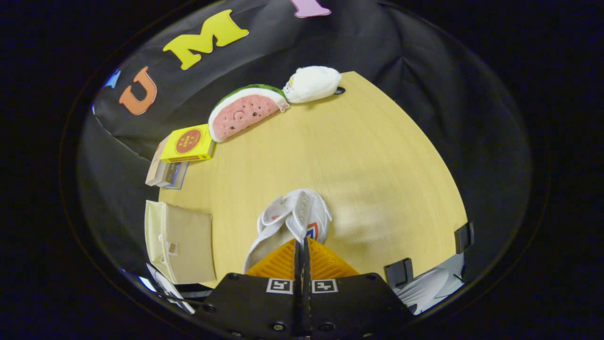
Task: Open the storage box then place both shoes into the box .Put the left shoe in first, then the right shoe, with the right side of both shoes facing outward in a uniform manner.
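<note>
Pale wood-grain counter runs out ahead of me to the black cloth wall, and my tool hangs above it with its two fingers clenched nearly flat together, pinching the collar of a white sneaker with a red-and-blue side patch. Both fingers press on that thin edge, and the sneaker dangles just ahead of the tips with its toe pointing away from me.

My worry is the grip: it holds only a narrow bit of soft material, so I judge a quick swing could let the sneaker twist or slip out and land with the wrong side facing outward. I cannot tell from here whether this is the left or the right shoe, and picking the wrong one first would spoil the order.

Off to the left of the fingers sits the cream-coloured fabric storage box. I cannot make out whether its lid is open, and nothing of its inside shows, so I cannot say what is in it. Coming in low could catch the sneaker on its near wall.

Far beyond the fingers lie a watermelon-slice plush toy, a white plush toy and a yellow carton with a red round emblem stacked on a grey box.
</note>
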The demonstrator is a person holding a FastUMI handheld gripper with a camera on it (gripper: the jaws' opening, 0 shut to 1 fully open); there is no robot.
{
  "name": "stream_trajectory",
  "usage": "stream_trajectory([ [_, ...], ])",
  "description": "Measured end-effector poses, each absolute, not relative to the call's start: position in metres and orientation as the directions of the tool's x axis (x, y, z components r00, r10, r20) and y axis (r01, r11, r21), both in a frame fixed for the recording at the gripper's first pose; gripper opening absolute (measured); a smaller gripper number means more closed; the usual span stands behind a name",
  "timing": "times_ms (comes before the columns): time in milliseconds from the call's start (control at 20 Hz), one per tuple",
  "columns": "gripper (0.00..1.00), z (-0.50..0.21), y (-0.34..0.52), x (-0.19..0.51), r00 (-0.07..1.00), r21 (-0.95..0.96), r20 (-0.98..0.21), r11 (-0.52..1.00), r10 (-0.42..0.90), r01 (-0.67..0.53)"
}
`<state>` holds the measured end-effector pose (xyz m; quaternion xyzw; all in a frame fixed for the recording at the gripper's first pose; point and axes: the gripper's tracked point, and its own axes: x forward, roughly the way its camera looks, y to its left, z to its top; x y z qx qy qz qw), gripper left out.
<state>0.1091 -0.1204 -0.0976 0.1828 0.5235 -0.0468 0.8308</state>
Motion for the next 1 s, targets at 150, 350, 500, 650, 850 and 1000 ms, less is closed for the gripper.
stream_trajectory([
  [150, 0.00, -0.087, -0.099, 0.110, 0.461, 0.276, -0.877, 0.926, 0.132, 0.259],
  [350, 0.00, -0.026, -0.057, 0.113, 0.566, 0.337, -0.804, 0.924, 0.184, 0.179],
  [500, 0.00, -0.029, -0.046, 0.092, 0.531, 0.288, -0.829, 0.947, 0.174, 0.139],
  [650, 0.00, -0.051, -0.045, 0.084, 0.489, 0.281, -0.855, 0.947, 0.174, 0.154],
  [850, 0.00, -0.063, -0.047, 0.077, 0.463, 0.274, -0.871, 0.945, 0.164, 0.180],
  [1000, 0.00, -0.081, -0.056, 0.064, 0.429, 0.207, -0.897, 0.957, 0.103, 0.203],
])
